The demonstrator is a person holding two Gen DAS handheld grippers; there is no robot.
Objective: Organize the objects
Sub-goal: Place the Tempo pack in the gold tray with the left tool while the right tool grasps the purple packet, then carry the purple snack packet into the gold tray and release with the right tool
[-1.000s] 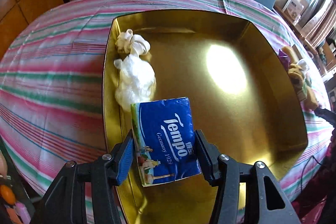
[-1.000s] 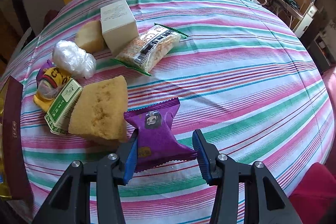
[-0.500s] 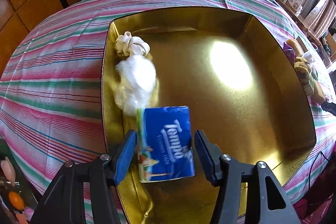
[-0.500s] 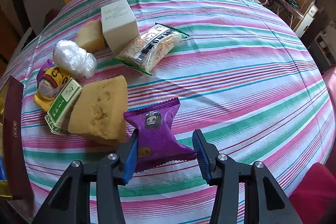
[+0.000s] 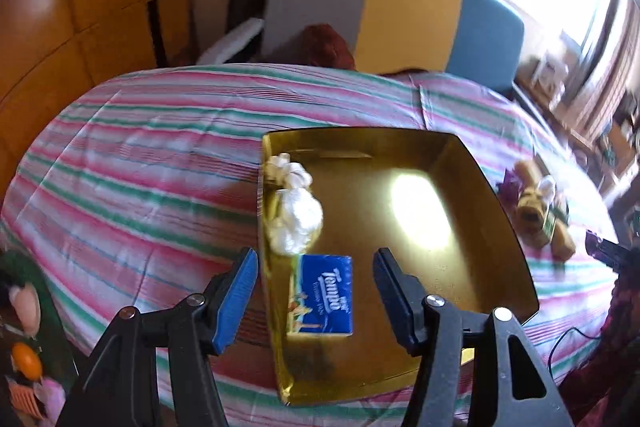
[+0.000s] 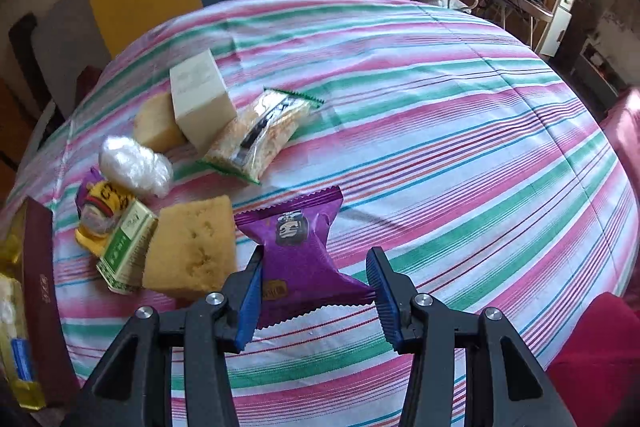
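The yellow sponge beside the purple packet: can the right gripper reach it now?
Probably not yet. The right gripper is shut on the purple packet, so its fingers are occupied. The yellow sponge lies close, uncovered on top, though a green box sits against its far side.

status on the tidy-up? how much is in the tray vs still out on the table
Done: the blue Tempo tissue pack and a white knotted bag lie in the gold tray. The left gripper is opening, clear of the pack. In hand: the right gripper pinches the purple snack packet. Left on the striped tablecloth: two sponges, white box, cracker pack, green box, clear bag, yellow-purple packet.
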